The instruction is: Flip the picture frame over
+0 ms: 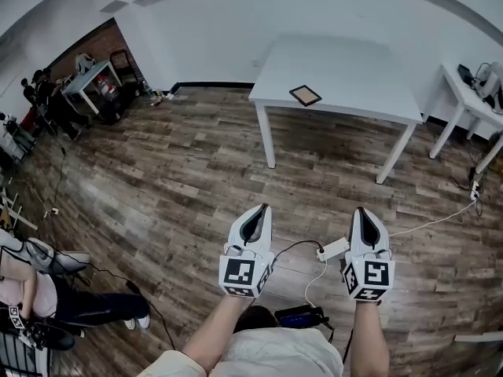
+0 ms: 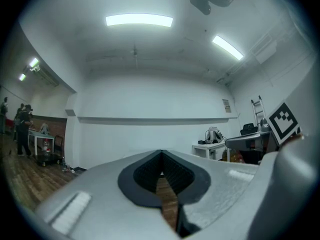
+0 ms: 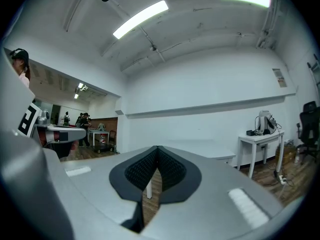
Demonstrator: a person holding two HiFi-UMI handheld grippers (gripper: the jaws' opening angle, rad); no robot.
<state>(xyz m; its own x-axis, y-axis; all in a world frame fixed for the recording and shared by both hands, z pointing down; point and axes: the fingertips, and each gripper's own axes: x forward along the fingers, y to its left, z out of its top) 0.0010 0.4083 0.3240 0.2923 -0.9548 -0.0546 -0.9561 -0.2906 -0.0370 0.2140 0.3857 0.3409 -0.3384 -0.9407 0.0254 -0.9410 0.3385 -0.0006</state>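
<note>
The picture frame (image 1: 305, 95) lies flat near the front edge of the white worktop (image 1: 354, 77), skewed to that edge. It is well apart from both grippers across the wooden floor (image 1: 196, 179). It lies at one o'clock from the left gripper (image 1: 264, 208) and eleven o'clock from the right gripper (image 1: 361, 210). Both sets of fingers are together, holding nothing. Neither looks clearly nearer.

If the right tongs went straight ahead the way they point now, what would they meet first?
Probably the white table: the right tongs, shut and empty, point level across the wooden floor toward its near edge. Whether they would hit the edge or pass just over the top is unclear.
</note>
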